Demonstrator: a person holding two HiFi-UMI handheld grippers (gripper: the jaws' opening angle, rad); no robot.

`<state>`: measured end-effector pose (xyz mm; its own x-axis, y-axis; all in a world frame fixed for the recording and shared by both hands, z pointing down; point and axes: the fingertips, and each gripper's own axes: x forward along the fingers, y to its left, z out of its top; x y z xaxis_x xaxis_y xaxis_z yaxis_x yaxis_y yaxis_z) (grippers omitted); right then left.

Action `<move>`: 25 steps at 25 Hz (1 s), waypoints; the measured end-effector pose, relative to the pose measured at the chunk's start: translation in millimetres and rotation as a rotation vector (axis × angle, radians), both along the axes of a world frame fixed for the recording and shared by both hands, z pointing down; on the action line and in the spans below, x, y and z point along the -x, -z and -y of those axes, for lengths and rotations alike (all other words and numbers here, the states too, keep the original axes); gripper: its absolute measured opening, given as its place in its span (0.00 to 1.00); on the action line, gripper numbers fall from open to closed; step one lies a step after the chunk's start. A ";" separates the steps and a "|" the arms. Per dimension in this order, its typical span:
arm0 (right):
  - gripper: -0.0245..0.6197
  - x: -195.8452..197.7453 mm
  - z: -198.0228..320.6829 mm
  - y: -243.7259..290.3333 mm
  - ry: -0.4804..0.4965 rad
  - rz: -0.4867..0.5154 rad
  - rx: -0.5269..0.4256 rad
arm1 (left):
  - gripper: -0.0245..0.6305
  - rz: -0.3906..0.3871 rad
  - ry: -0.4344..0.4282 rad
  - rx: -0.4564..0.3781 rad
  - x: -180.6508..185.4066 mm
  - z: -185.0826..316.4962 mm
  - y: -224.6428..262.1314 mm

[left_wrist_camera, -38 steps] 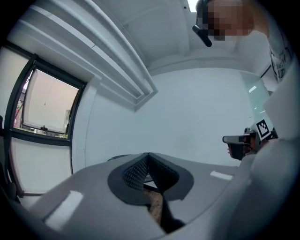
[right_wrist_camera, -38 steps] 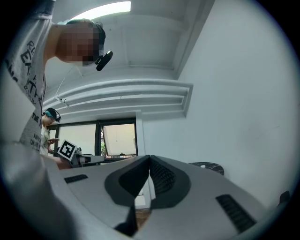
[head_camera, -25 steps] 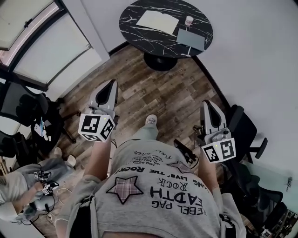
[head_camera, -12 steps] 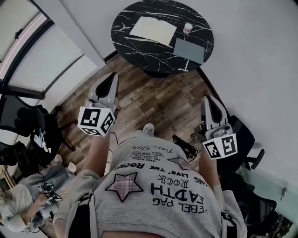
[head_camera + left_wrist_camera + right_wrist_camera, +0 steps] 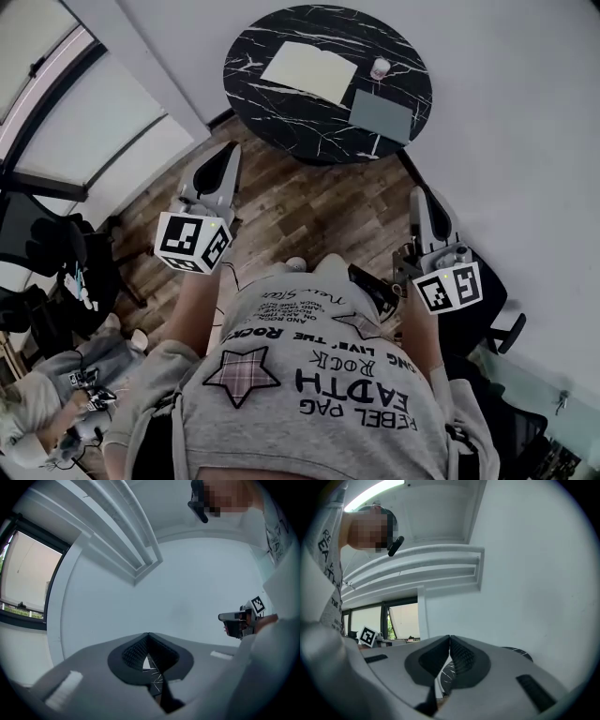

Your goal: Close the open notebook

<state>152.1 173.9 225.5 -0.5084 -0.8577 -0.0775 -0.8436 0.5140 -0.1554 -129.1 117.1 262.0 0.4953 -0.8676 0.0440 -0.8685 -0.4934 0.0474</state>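
Open notebook (image 5: 309, 71) on counter (image 5: 281, 127): likely light, floppy; hook outer cover edge. Left gripper (image 5: 228, 153), right gripper (image 5: 416, 194): fingers pressed together, empty.

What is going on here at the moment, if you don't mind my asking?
A person stands on the wooden floor, short of a round black marble-patterned table, with a two-jaw gripper in each hand. The left gripper and right gripper are both shut on nothing and point toward the table. On it, the open cream-paged notebook lies flat, not yet closed, next to a closed grey-green book and a small white round object.
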 end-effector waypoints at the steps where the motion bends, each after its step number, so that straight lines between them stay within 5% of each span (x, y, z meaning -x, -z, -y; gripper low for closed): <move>1: 0.06 -1.7 2.9 -0.1 0.000 -0.001 0.001 | 0.05 -0.003 0.003 0.001 0.1 0.8 -0.6; 15: 0.06 -3.3 74.7 -28.7 0.108 0.023 0.052 | 0.05 0.014 0.110 0.050 1.4 37.7 -25.8; 25: 0.06 -16.2 196.5 -17.1 0.227 0.036 0.029 | 0.05 0.011 0.228 0.025 -14.2 123.0 -6.1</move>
